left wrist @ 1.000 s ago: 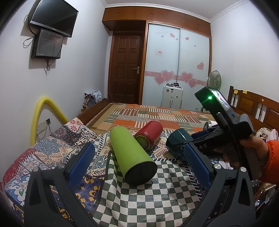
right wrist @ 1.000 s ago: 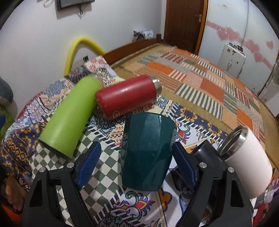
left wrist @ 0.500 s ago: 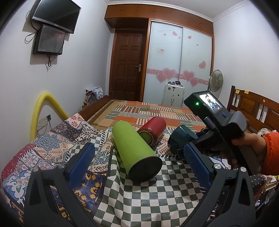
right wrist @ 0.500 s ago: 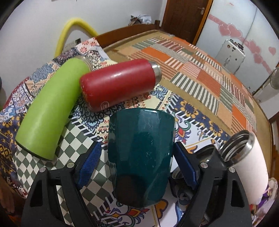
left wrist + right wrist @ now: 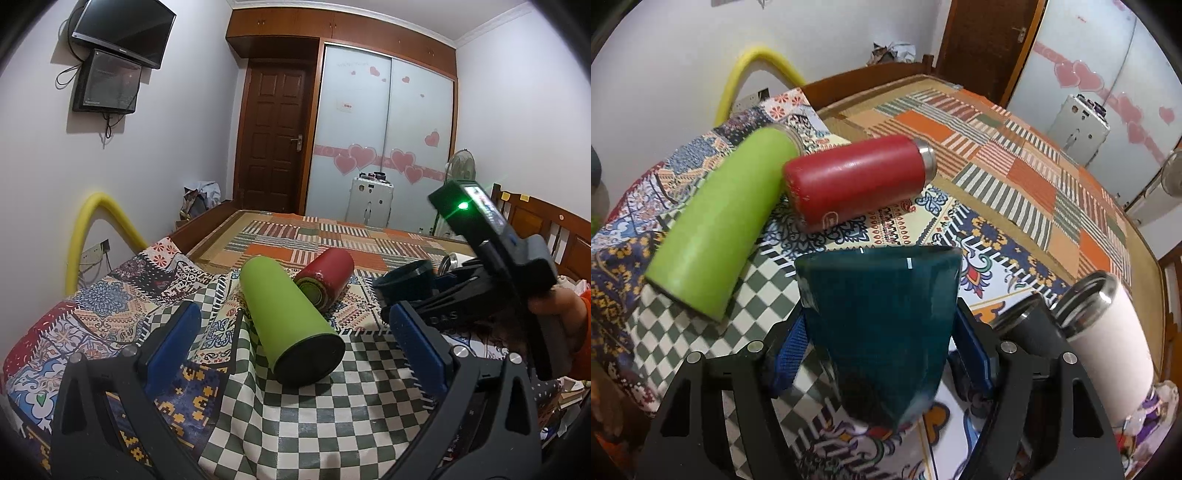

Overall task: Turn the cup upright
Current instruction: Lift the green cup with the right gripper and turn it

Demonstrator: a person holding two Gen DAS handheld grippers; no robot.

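The right gripper (image 5: 879, 354) holds the teal cup (image 5: 882, 325) between its jaws, blue pads pressed to both sides of the cup, its wide mouth pointing away from the camera and its base toward it; in the left wrist view the cup (image 5: 406, 282) sits above the bed (image 5: 332, 236), clamped in the right gripper (image 5: 424, 295); the left gripper (image 5: 295, 347) hangs with its jaws spread wide and nothing between them, over a green bottle (image 5: 291, 321) lying beside a red bottle (image 5: 327, 282) on the patterned cloth (image 5: 325, 417); a white tumbler (image 5: 1108, 332) lies at right.
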